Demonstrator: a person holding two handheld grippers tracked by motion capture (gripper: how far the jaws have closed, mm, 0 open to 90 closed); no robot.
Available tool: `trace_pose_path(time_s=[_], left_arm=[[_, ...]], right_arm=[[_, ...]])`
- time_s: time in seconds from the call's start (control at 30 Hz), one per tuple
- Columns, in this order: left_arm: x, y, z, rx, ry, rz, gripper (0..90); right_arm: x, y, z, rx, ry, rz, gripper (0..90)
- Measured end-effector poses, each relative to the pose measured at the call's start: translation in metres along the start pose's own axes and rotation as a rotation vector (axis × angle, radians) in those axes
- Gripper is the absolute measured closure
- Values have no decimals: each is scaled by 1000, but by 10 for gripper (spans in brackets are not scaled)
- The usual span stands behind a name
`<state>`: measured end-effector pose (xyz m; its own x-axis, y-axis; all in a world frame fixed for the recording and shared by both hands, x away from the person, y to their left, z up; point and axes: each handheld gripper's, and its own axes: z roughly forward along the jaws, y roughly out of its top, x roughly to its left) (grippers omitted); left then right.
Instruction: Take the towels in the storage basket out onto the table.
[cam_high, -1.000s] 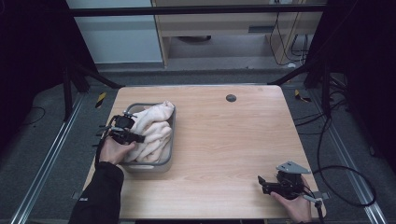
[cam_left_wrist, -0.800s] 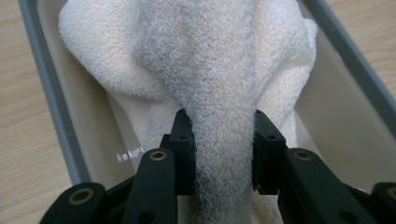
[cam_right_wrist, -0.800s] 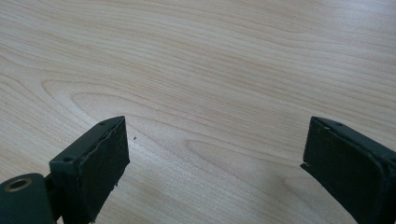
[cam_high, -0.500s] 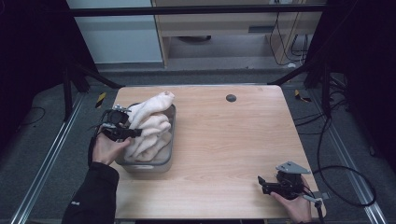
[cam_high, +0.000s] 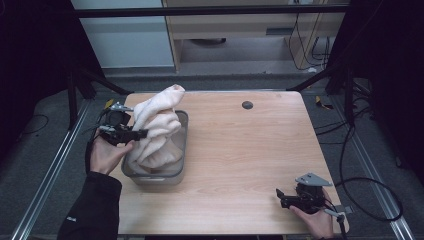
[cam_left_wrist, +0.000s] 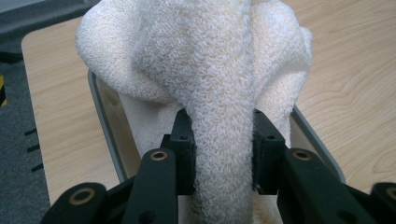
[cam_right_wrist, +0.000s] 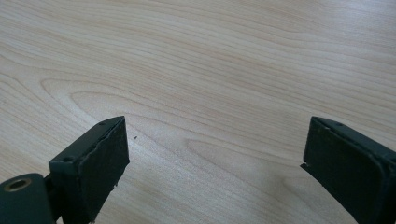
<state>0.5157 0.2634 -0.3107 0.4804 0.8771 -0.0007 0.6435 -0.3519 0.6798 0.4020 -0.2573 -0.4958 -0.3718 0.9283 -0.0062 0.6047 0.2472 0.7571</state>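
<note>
High view: nearest the camera, at the table's (cam_high: 240, 165) front right corner, the right gripper (cam_high: 281, 196) rests low in the person's hand just above the wood, its jaws standing wide apart with nothing between them; the right gripper view confirms the gap, bare wood grain showing between the two black pads (cam_right_wrist: 100, 163). Farther back on the left, the left gripper (cam_high: 142, 133) is clamped on a thick fold of a cream towel (cam_high: 157, 130), the pads (cam_left_wrist: 183, 140) pressing the terry cloth from both sides. The towel's gripped part stands raised above a grey bin (cam_high: 179, 162) near the table's left edge, while its lower folds hang down inside; how much cloth lies on the bin's floor is probably not readable. Beyond, a small dark round spot (cam_high: 247, 105) sits near the far edge
</note>
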Motion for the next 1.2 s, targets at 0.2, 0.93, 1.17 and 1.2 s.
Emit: trace_pose_path(time_s=[0.2,0.93,1.17,1.2], left_arm=[[-4,8,-8,-22,-12,5,671],[-16,38,-50,-87,-11,43,674],[-19,49,-59,-88,-27,56,674],[-19,51,-61,-92,-32,55,674]], right_arm=[[0,0,0,0,0,0,68],[0,0,0,0,-2,-2,66],[0,0,0,2,-2,-2,65],[0,0,0,3,-3,-2,65]])
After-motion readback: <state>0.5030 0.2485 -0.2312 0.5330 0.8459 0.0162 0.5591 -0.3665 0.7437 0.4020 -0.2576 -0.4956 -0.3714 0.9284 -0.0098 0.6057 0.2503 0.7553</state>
